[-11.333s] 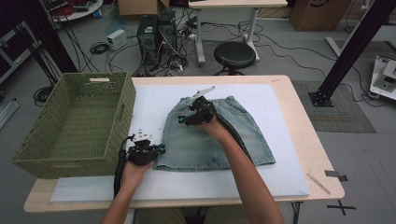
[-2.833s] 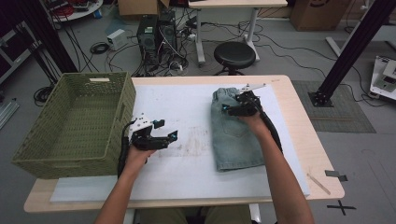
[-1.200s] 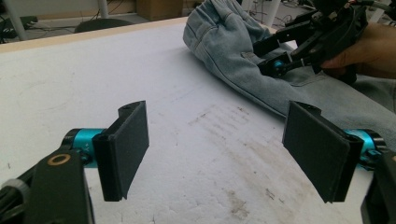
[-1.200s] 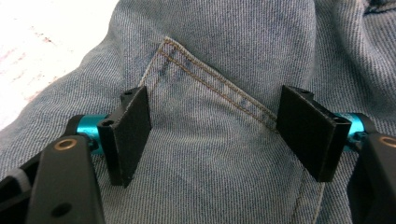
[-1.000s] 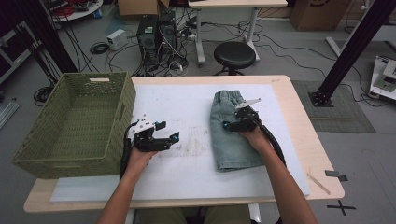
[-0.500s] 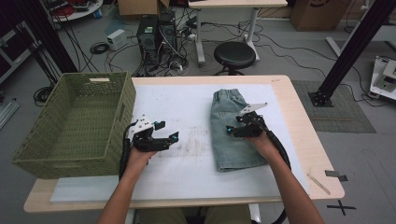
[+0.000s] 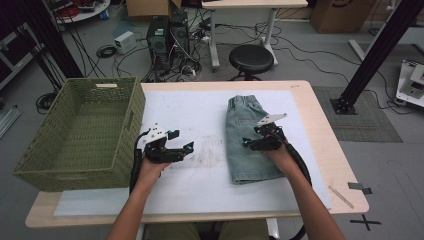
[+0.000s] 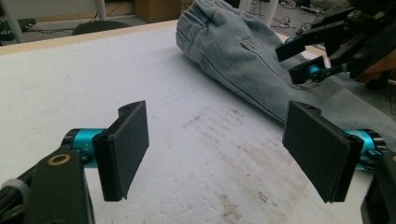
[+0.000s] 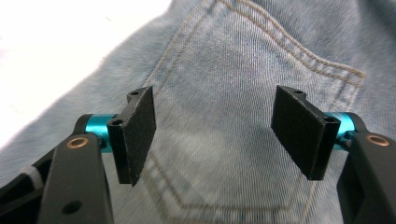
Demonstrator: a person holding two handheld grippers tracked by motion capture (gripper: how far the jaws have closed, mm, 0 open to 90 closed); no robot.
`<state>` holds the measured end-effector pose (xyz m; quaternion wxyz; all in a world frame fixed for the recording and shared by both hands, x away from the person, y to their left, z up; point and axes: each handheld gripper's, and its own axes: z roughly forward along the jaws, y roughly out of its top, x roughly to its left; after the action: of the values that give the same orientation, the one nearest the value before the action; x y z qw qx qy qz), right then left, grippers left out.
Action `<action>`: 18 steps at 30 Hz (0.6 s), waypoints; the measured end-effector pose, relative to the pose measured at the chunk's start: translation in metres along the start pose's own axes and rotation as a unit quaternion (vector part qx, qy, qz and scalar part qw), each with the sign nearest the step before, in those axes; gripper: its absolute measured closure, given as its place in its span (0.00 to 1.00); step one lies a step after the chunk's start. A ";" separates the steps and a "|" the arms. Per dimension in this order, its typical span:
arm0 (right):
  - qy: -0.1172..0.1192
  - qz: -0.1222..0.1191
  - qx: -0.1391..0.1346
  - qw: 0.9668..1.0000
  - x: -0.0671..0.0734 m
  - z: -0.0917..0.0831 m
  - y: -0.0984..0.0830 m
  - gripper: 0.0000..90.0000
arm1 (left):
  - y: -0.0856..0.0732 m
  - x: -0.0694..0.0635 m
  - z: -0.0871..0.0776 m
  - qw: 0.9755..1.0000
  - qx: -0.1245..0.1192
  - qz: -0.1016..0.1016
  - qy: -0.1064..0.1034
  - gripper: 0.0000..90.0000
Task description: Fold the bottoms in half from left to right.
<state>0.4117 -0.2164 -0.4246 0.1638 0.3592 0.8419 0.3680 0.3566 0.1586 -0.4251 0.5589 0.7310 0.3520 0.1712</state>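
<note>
White tabletop (image 7: 200, 185) bears denim shorts (image 7: 247, 145) folded lengthwise, right of centre; both our grippers, left (image 7: 186, 148) and right (image 7: 248, 143), are released. Further folding and basket (image 7: 75, 135) remain, we judge.

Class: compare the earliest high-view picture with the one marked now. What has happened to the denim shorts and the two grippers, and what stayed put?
The denim shorts, once spread flat, now lie folded in half lengthwise, further right. The right gripper has let go; its jaws, just reopening, hover open over the back pocket. The left gripper waits open over the white mat. The green basket stayed.
</note>
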 end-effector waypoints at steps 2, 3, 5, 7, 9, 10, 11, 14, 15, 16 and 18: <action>0.011 0.000 -0.009 1.000 0.002 -0.009 -0.002 0.37 | 0.000 -0.001 0.001 1.000 0.000 0.000 0.000 0.25; 0.014 -0.004 -0.013 1.000 0.004 -0.013 -0.004 0.38 | 0.000 -0.002 0.002 1.000 0.001 0.002 -0.001 0.25; 0.018 -0.013 -0.004 1.000 0.008 -0.017 -0.009 0.38 | 0.001 -0.003 0.003 1.000 -0.001 0.001 -0.002 0.25; 0.022 -0.020 0.005 1.000 0.013 -0.020 -0.015 0.38 | 0.001 -0.004 0.004 1.000 -0.001 0.002 -0.002 0.25; 0.022 -0.030 0.014 0.999 0.016 -0.019 -0.019 0.38 | 0.000 -0.005 0.005 1.000 0.001 0.002 -0.002 0.25; 0.022 -0.034 0.020 0.999 0.018 -0.018 -0.021 0.38 | 0.000 -0.005 0.005 1.000 0.002 0.003 -0.002 0.25; 0.022 -0.036 0.027 0.999 0.018 -0.017 -0.022 0.39 | 0.001 -0.005 0.005 1.000 0.001 0.003 -0.003 0.25; 0.018 -0.046 0.040 0.998 0.020 -0.013 -0.026 0.39 | 0.001 -0.005 0.005 1.000 -0.001 0.002 -0.002 0.25; 0.015 -0.049 0.044 0.998 0.020 -0.012 -0.026 0.39 | 0.001 -0.005 0.005 1.000 -0.001 0.002 -0.002 0.25; 0.012 -0.050 0.048 0.998 0.021 -0.010 -0.027 0.39 | 0.001 -0.005 0.005 1.000 0.001 0.002 -0.001 0.25; 0.009 -0.055 0.050 0.997 0.022 -0.009 -0.028 0.39 | 0.001 -0.005 0.005 1.000 0.000 0.002 -0.001 0.25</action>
<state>0.3781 -0.2176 -0.4392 0.1580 0.3168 0.8791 0.3191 0.3568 0.1516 -0.4253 0.5589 0.7321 0.3500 0.1709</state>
